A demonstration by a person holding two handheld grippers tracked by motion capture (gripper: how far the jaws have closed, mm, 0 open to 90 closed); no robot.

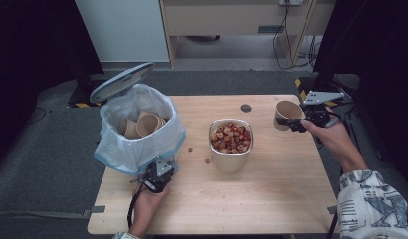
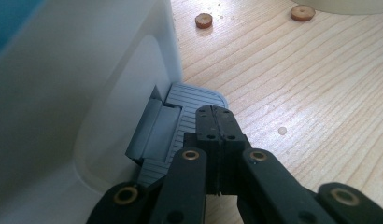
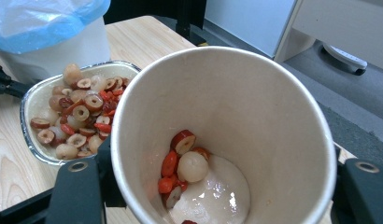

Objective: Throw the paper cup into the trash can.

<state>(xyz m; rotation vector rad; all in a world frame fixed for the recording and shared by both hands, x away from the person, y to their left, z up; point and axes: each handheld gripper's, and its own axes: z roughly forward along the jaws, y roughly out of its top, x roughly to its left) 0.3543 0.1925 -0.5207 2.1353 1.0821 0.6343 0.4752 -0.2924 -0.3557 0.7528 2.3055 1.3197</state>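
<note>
My right gripper (image 1: 295, 124) grasps a brown paper cup (image 1: 285, 114) at the right of the high view, above the edge of the light wooden table (image 1: 271, 199). In the right gripper view this cup (image 3: 236, 135) sits between the two black jaws, and a few red and pale dried fruit pieces (image 3: 182, 163) lie on its bottom. My left gripper (image 1: 157, 175) is clenched with nothing between the jaws; its tips (image 2: 216, 116) rest on the grey ribbed pedal (image 2: 189, 100) of the white bin (image 1: 137, 149) at the left of the high view. The grey lid (image 1: 121, 82) of the bin stands up, and inside the pale blue plastic bag (image 1: 115, 159) lie other brown paper cups (image 1: 150, 124). In the centre, between bin and cup, stands a silver foil tray (image 1: 231, 162) full of dried fruit slices (image 1: 231, 138). Two small round slices (image 1: 190, 150) lie loose on the wood just left of the tray. I can read no writing or brand on any of these things.
</note>
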